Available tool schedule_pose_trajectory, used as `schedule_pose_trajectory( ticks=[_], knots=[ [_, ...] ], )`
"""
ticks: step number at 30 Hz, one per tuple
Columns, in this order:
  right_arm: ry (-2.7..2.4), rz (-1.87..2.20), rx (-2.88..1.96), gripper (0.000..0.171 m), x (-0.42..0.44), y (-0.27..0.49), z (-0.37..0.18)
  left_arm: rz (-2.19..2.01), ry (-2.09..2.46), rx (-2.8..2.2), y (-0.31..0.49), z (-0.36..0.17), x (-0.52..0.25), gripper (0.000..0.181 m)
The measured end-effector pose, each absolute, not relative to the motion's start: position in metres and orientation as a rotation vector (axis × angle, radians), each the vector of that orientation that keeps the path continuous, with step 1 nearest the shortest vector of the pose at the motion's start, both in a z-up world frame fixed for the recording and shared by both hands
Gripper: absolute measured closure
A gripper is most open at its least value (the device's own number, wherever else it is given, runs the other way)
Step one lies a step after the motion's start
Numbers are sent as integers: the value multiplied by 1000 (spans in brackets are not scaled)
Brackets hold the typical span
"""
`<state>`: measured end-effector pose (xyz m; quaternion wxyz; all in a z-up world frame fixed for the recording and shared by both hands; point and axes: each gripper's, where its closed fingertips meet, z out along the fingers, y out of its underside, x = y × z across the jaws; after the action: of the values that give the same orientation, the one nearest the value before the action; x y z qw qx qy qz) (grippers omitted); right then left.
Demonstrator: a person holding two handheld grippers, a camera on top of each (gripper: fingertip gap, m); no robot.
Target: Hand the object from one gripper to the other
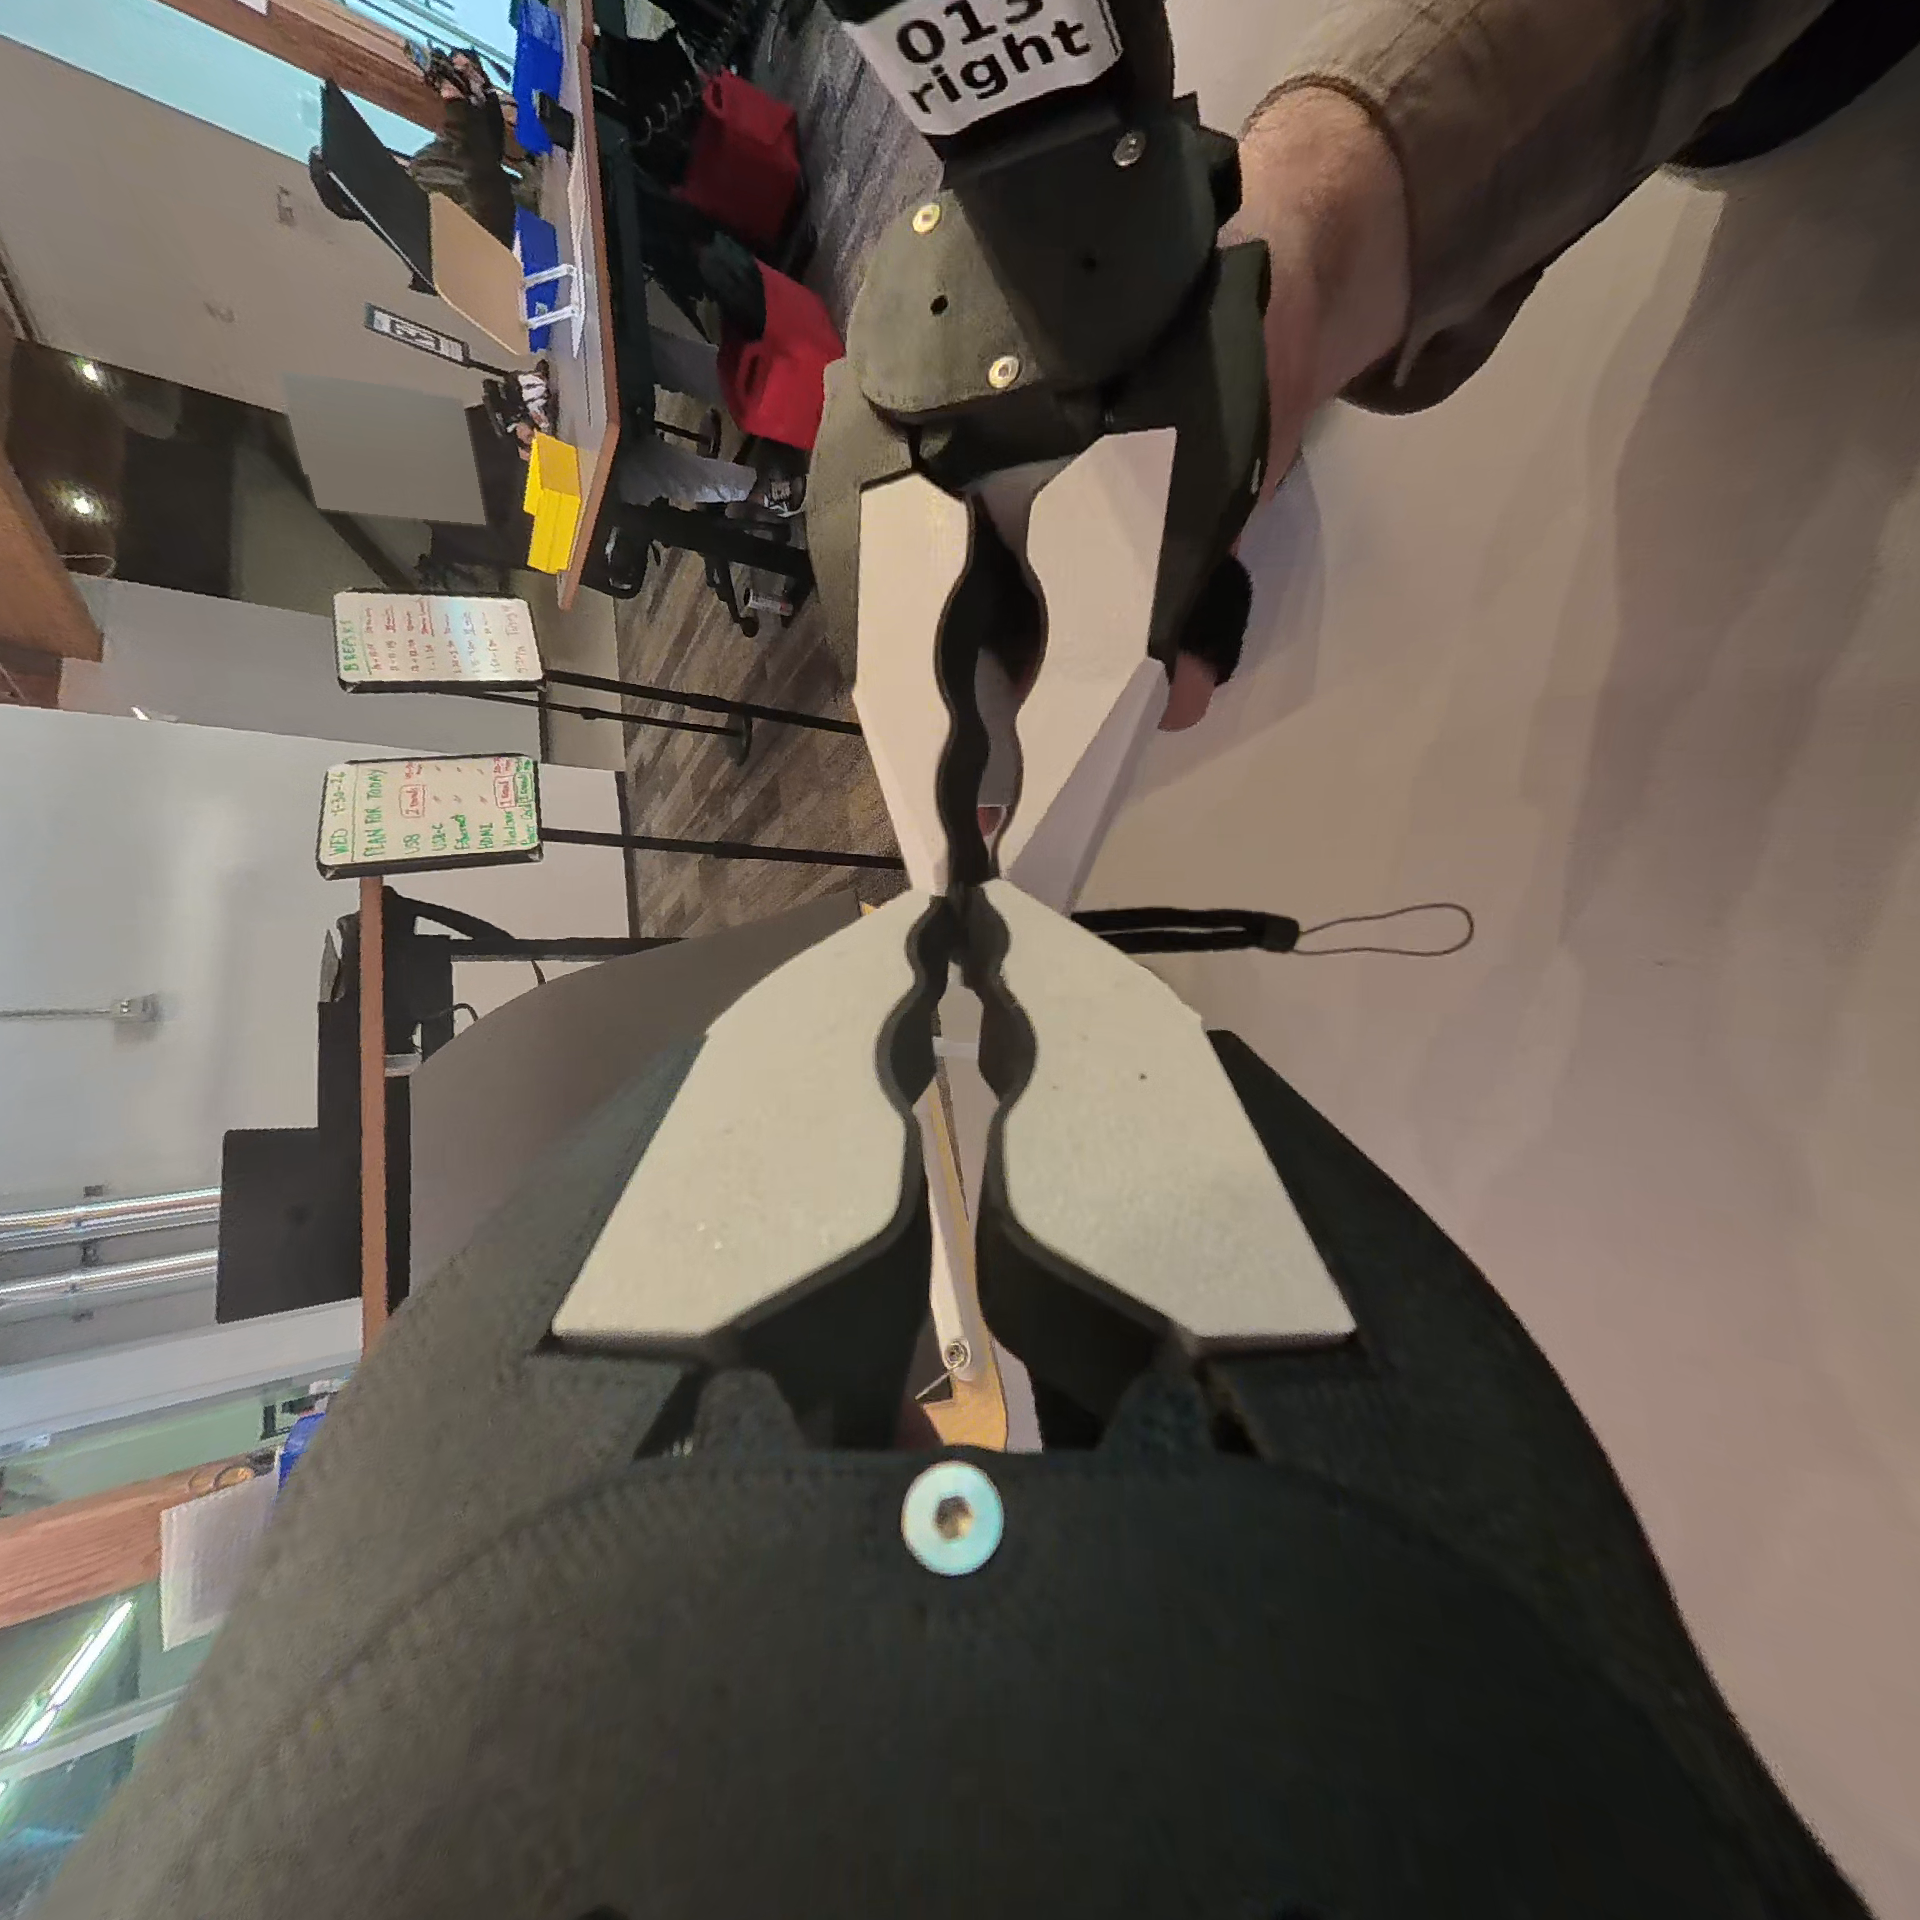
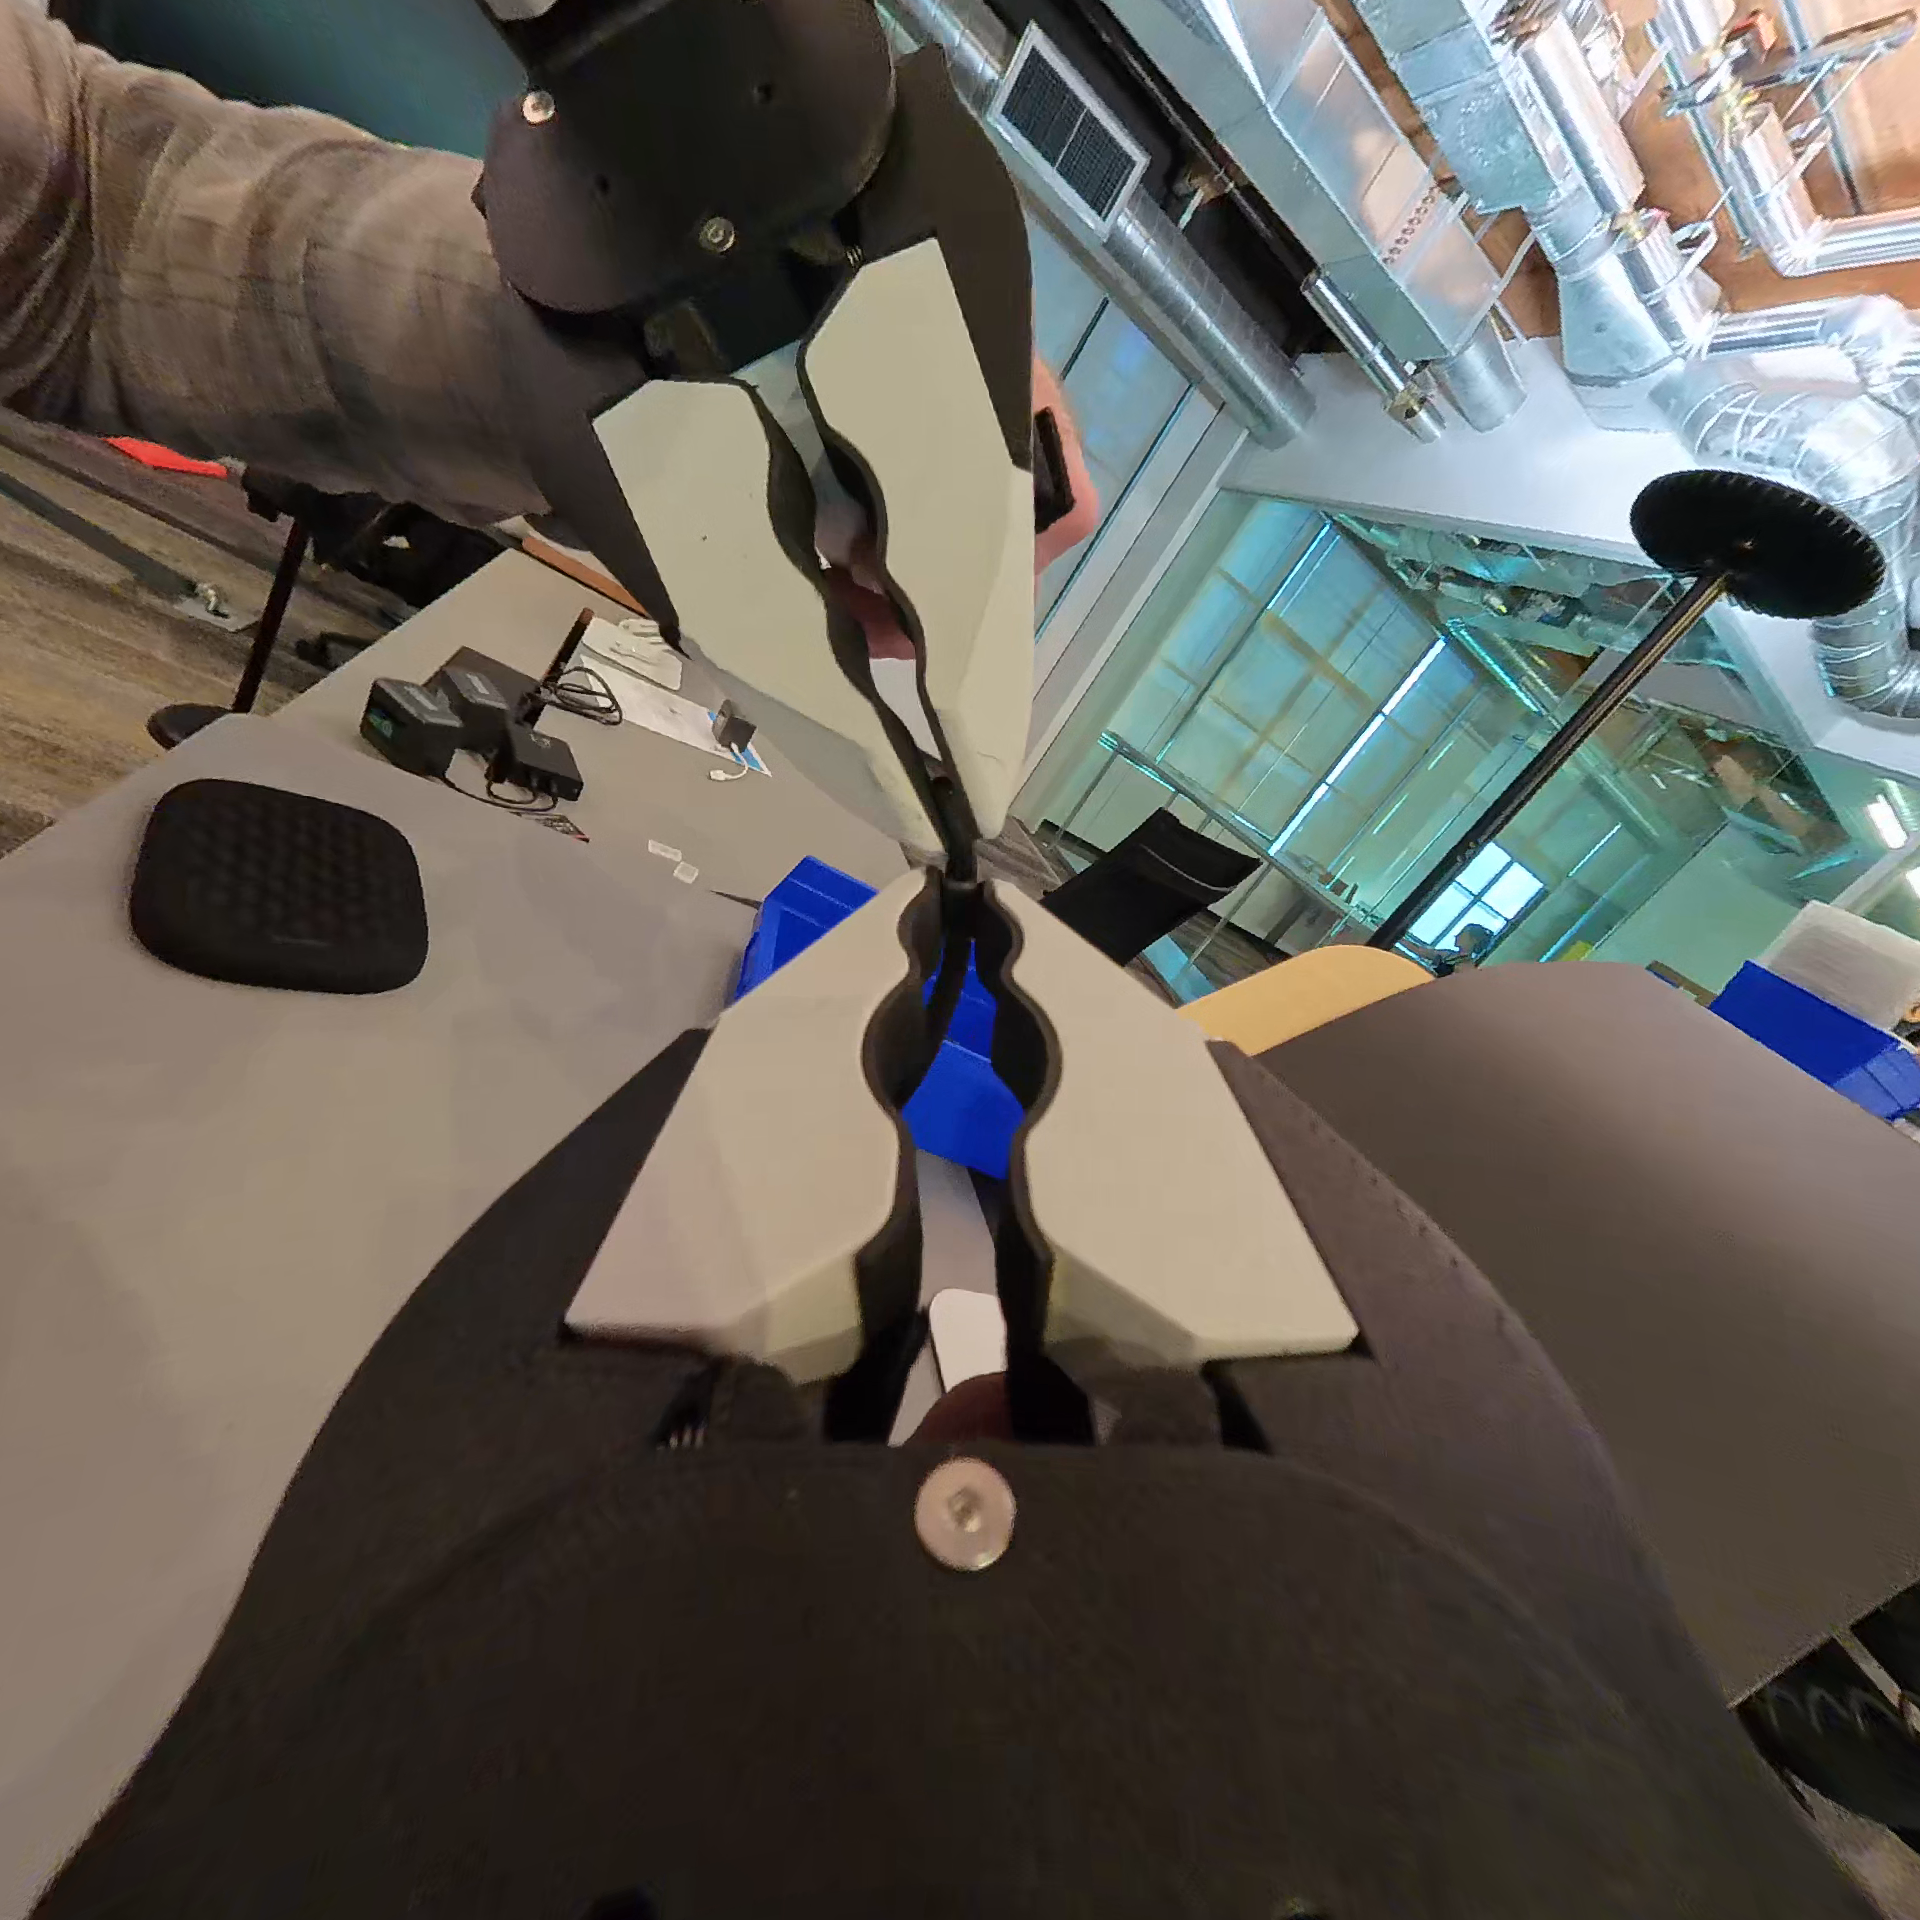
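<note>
Grippers tip to tip above the table (image 2: 260,1143). Thin black cord (image 2: 951,883) runs between both tips. Left gripper (image 1: 958,925) and right gripper (image 2: 964,894) each pinch it.

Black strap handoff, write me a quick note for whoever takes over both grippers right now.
Left gripper: shut, tips pinching one end of the black woven strap lanyard.
Right gripper: shut as well, pinching the same end, tip to tip with the left one.
Strap: held in the air between the two sets of tips. The rest sticks out sideways, and its thin cord loop is free.
Done: both grippers appear to have a grip.
Left: one gripper must open and back off. These views do not show which one is giving, so check before you release.
</note>
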<state>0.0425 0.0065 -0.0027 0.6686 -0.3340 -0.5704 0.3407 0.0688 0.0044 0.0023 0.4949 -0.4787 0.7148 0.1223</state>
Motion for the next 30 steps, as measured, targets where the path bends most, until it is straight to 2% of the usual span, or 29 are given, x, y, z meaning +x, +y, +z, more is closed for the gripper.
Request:
schedule_pose_trajectory(
  ticks=[6, 13, 23, 30],
  knots=[
    [-1310, 740, -779, 170, 43, 17, -11, 280, 1644, -1145, 6, 27, 64, 179],
    [-1305, 773, -852, 169, 37, 44, -33, 354, 1513, -1158, 15, 96, 25, 179],
    [-1317, 758, -834, 170, 42, 39, -27, 370, 1447, -1190, 25, 96, 20, 179],
    [-1326, 924, -824, 169, 40, 21, -22, 421, 1392, -1253, 60, 87, 13, 178]
  ],
)
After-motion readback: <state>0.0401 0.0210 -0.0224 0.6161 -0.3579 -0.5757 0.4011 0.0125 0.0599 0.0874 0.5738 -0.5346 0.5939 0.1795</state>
